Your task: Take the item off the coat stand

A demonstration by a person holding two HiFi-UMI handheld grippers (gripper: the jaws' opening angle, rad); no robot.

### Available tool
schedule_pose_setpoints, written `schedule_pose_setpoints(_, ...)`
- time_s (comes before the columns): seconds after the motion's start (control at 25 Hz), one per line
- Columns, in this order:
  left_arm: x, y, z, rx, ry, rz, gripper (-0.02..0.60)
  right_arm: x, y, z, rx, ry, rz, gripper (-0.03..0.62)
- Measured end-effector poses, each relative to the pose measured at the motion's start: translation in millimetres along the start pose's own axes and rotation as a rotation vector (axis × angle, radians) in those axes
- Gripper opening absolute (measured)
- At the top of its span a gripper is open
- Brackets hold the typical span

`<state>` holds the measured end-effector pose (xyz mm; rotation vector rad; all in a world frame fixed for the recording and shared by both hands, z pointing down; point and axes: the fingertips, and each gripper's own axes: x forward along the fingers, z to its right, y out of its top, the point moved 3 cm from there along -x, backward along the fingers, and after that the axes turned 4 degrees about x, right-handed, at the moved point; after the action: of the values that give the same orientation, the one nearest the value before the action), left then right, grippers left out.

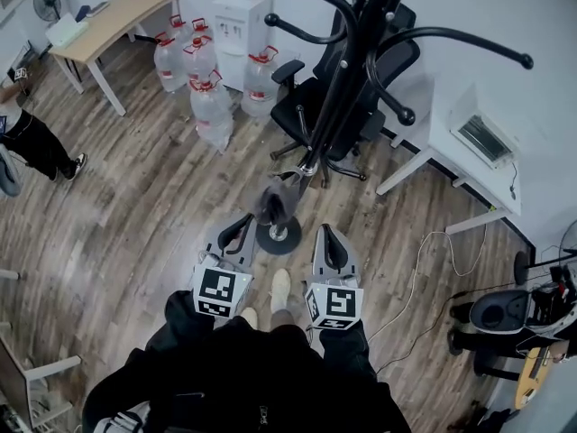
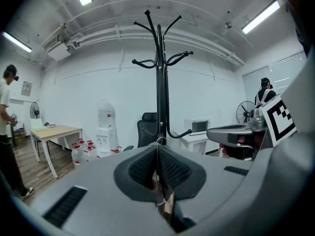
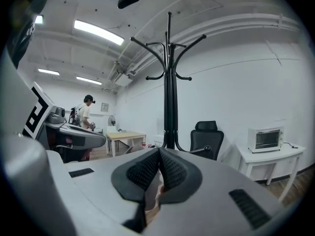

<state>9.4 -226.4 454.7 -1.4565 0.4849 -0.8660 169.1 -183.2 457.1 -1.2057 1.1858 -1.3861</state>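
**Fig.** Approach step, head view w/ both tool views, read L to R.

- **Far L:** wooden desk (image 1: 113,21) by the wall. Beside it, a cluster of red-capped water jugs (image 1: 213,106) on the floor. They look clear, but the fill level can't be read.
- **L tool** (image 2: 157,154): clenched, pads together, nothing between them. It is held low in front of the person, short of the stand.
- **Centre:** black coat stand (image 1: 349,70), upper hooks bare in both tool views. A grey item (image 1: 270,204) appears to hang low on the pole, just above the round base (image 1: 278,235). Its kind can't be told.
- **R tool** (image 3: 159,156): also clenched and empty, level w/ the L tool.
- **R of stand:** office chair (image 1: 311,106) behind the pole. Next comes a white desk (image 1: 433,124) carrying a small oven (image 1: 485,139), interior not visible. Far R is a black bin (image 1: 499,314), contents dark and unreadable.

**Step (est.):** reach not yet begun and the item is untouched. The next move prob. needs one tool released, lowered to the item, closed on it, then raised clear of its hook.
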Motion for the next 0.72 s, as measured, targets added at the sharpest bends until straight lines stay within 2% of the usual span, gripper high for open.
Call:
schedule_pose_setpoints(0.28, 37.6, -14.7, -21.0, -0.03, 0.045, -0.049, 0.026, 43.4, -13.2, 16.9, 0.011, 0.029, -0.049, 0.015)
schedule_pose_setpoints(0.4, 48.1, -19.8, -24.0, -0.059, 0.03, -0.059, 0.032, 54.6, -16.4, 21.7, 0.015, 0.036, -0.06, 0.015)
schedule_pose_setpoints(0.44, 51.3, -22.9, -24.0, -0.066, 0.018, -0.065, 0.065, 57.4, -17.7, 22.7, 0.015, 0.038, -0.063, 0.015)
schedule_pose_setpoints(0.48, 54.7, -26.4, -23.8, -0.07, 0.004, -0.074, 0.14, 60.2, -18.9, 23.6, 0.016, 0.04, -0.067, 0.015)
schedule_pose_setpoints(0.52, 58.5, -29.2, -23.8, -0.07, -0.008, -0.082, 0.173, 63.1, -20.0, 24.7, 0.016, 0.042, -0.071, 0.015)
schedule_pose_setpoints(0.72, 77.5, -38.9, -22.5, -0.04, -0.025, -0.103, 0.245, 72.9, -27.4, 33.5, 0.019, 0.044, -0.09, 0.015)
